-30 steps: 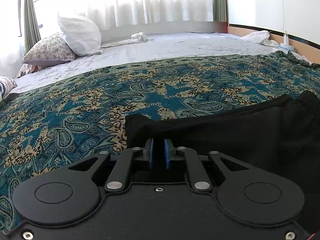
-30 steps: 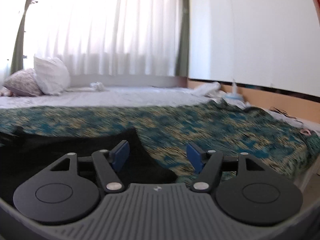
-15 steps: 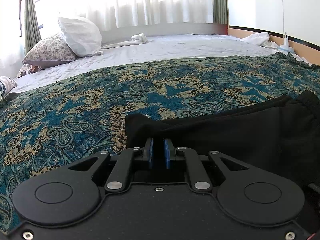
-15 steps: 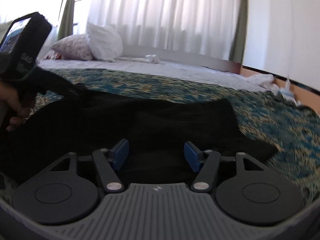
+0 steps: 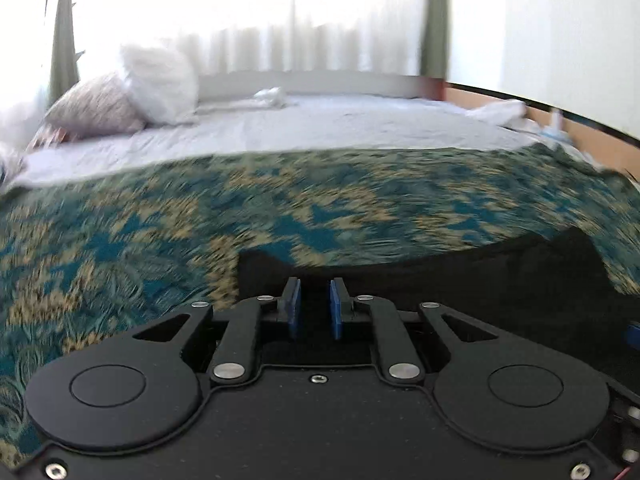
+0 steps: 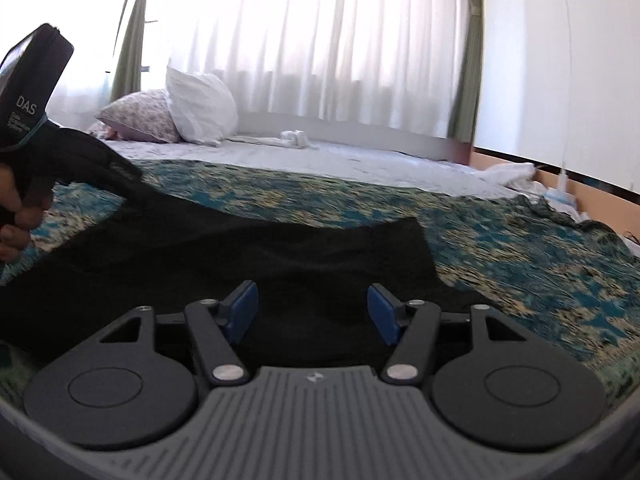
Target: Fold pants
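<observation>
Left wrist view: the left tool (image 5: 314, 307) has its blue pads nearly together, a narrow gap between them, pinching a corner of the black pants (image 5: 460, 280). From that corner the pants' far edge runs right across the patterned bedspread (image 5: 320, 200), which is motion-blurred. Beyond the bedspread's far edge lies bare white sheet (image 5: 320, 128), with a white pillow (image 5: 160, 80) and a floral pillow (image 5: 94, 110) at the left, and a small rolled white towel (image 5: 272, 96) near the headboard side.

Right wrist view: the right tool (image 6: 312, 314) hangs wide open over the pants (image 6: 240, 256), its pads well apart and gripping nothing. The pants spread across the bedspread (image 6: 520, 248), rising at the left toward the left tool's body, held in a hand (image 6: 16, 216). The pants' right edge ends in a corner, past which open bedspread reaches to the bed's right edge, where crumpled white cloth (image 6: 512, 174) sits by the wall.
</observation>
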`<state>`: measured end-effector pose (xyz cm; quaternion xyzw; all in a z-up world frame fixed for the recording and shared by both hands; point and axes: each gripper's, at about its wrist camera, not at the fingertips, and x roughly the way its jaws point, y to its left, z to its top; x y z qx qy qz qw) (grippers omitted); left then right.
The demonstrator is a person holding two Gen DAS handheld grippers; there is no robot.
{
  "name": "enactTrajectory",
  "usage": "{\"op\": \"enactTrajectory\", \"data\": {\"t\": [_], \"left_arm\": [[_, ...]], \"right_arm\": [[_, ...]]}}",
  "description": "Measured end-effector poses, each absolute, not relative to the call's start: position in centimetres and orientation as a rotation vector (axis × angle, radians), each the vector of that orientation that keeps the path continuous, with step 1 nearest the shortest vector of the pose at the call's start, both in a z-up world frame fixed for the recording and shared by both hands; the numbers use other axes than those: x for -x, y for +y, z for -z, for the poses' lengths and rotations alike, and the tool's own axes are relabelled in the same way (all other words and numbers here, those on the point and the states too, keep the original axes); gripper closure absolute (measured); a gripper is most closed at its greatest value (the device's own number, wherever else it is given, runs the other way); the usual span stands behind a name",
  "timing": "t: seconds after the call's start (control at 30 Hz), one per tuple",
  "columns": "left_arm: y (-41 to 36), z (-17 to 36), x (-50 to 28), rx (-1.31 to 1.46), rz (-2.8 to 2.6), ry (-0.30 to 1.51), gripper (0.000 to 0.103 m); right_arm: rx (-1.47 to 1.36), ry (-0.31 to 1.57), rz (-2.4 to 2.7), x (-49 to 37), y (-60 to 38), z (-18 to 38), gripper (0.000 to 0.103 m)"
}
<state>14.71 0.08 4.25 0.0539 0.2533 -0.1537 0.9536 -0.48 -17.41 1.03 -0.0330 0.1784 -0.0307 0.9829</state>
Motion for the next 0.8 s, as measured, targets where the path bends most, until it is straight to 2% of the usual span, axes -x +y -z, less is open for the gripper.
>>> {"op": "enactTrajectory", "data": {"t": [0.03, 0.07, 0.1, 0.3, 0.33, 0.37, 0.4, 0.67, 0.73, 0.8], "left_arm": [[-0.5, -4.4, -14.2, -0.126, 0.338, 0.509, 0.089], [-0.9, -4.4, -13.8, -0.128, 0.365, 0.515, 0.089], [-1.4, -4.3, -13.6, -0.124, 0.392, 0.527, 0.087], [-2.9, -1.3, -15.2, -0.111, 0.341, 0.625, 0.088], [-2.6, -1.3, -15.5, -0.083, 0.335, 0.628, 0.088], [-2.5, -1.4, -15.7, -0.063, 0.32, 0.635, 0.088], [-2.3, -1.4, -15.8, -0.059, 0.303, 0.635, 0.088], [-2.3, -0.9, -15.4, -0.089, 0.276, 0.616, 0.088], [-2.3, -0.9, -15.4, -0.086, 0.276, 0.616, 0.088], [-2.4, -0.8, -15.4, -0.084, 0.276, 0.616, 0.088]], "right_arm": [[0.061, 0.371, 0.035, 0.1, -17.1, -1.1, 0.057], [0.054, 0.387, 0.014, -0.5, -16.8, -1.3, 0.078], [0.044, 0.398, 0.003, -1.1, -16.5, -1.4, 0.083], [0.042, 0.427, -0.012, -4.4, -15.2, -1.4, 0.083], [0.052, 0.442, 0.012, -4.7, -15.3, -1.1, 0.081], [0.062, 0.459, 0.045, -4.8, -15.4, -0.7, 0.072], [0.072, 0.47, 0.085, -4.9, -15.6, -0.3, 0.069], [0.17, 0.449, 0.185, -4.5, -15.2, 0.6, 0.067], [0.166, 0.447, 0.235, -4.6, -15.2, 0.6, 0.063], [0.152, 0.447, 0.291, -4.6, -15.5, 0.6, 0.052]]}}
